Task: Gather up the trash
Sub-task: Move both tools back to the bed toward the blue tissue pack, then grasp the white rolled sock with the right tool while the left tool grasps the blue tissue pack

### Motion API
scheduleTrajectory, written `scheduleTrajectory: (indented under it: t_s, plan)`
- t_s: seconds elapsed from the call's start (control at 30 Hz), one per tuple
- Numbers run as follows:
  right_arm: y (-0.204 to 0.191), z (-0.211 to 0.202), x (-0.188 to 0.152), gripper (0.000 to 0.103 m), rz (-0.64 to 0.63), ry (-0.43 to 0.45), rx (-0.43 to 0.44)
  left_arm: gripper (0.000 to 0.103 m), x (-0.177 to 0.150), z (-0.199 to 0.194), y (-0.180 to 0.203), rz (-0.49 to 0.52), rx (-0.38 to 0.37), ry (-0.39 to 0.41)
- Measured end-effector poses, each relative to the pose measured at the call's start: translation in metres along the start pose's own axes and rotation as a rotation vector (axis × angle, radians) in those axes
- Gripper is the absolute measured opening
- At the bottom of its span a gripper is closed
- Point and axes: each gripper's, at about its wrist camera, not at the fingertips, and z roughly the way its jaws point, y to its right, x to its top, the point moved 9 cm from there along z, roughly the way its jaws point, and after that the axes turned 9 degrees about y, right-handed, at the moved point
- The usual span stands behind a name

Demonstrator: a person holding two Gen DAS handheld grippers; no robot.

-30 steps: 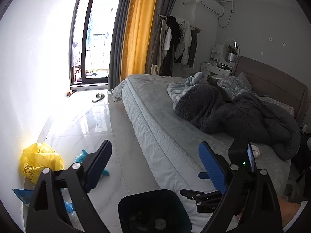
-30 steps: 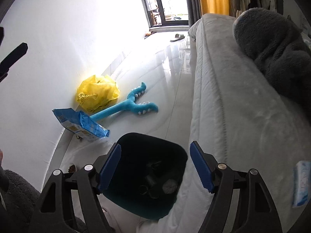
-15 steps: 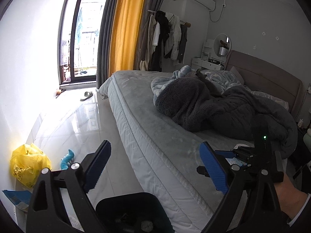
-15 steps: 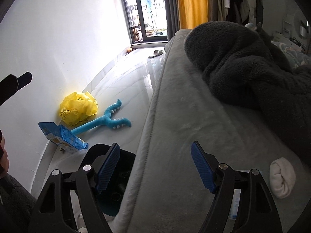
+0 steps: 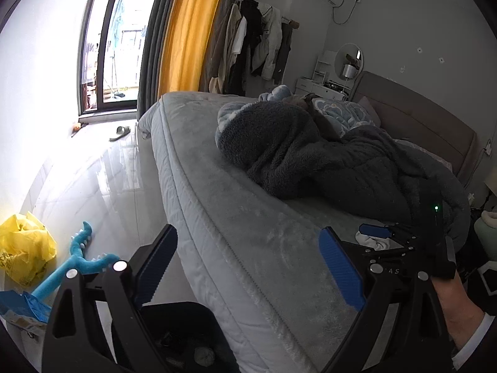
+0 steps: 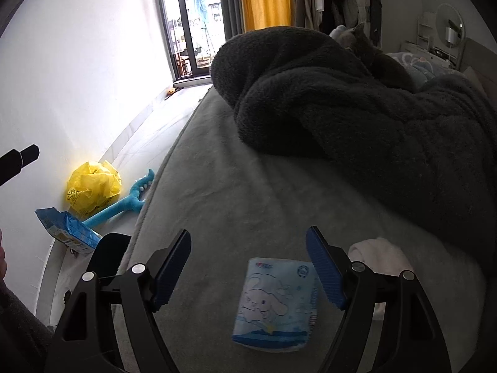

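Observation:
A blue and white cartoon tissue packet lies flat on the grey bed, between the open jaws of my right gripper, nearer the right finger. A white balled sock lies just right of it and shows in the left wrist view too. A black trash bin with bits of trash inside stands on the floor by the bed; its rim shows in the right wrist view. My left gripper is open and empty above the bin and bed edge.
A crumpled yellow bag, a blue snack packet and a blue plastic claw toy lie on the white floor by the wall. A dark fleece blanket is heaped on the bed. A slipper lies near the balcony door.
My right gripper has swung from above the bin up over the bed, so the tissue packet now lies between its jaws. The left gripper shifted slightly; the bin sits lower in its view.

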Motion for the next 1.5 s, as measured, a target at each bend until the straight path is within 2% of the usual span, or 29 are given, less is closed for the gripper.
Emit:
scheduleTrajectory:
  t_s: [0.4, 0.8, 0.83, 0.9, 0.97, 1.07, 1.17, 1.5]
  plan:
    - [0.072, -0.002, -0.015, 0.077, 0.06, -0.015, -0.069, 0.094, -0.021, 0.041, 0.046, 0.007, -0.055, -0.084]
    - [0.11, -0.003, -0.034, 0.077, 0.068, -0.043, -0.106, 0.094, -0.042, 0.079, 0.089, 0.001, -0.096, -0.135]
    - [0.112, -0.004, -0.035, 0.076, 0.067, -0.046, -0.111, 0.094, -0.044, 0.081, 0.093, -0.001, -0.102, -0.141]
    - [0.121, -0.006, -0.037, 0.065, 0.07, -0.051, -0.124, 0.094, -0.048, 0.086, 0.102, -0.004, -0.114, -0.153]
    - [0.13, -0.01, -0.041, 0.049, 0.084, -0.05, -0.135, 0.094, -0.054, 0.09, 0.11, -0.002, -0.129, -0.167]
    - [0.142, -0.017, -0.044, 0.032, 0.121, -0.038, -0.141, 0.095, -0.062, 0.096, 0.123, 0.017, -0.142, -0.185]
    - [0.152, -0.025, -0.044, 0.025, 0.156, -0.012, -0.143, 0.095, -0.07, 0.102, 0.133, 0.024, -0.151, -0.205]
    - [0.165, -0.047, -0.043, 0.025, 0.19, 0.041, -0.102, 0.095, -0.1, 0.122, 0.161, 0.06, -0.173, -0.284]
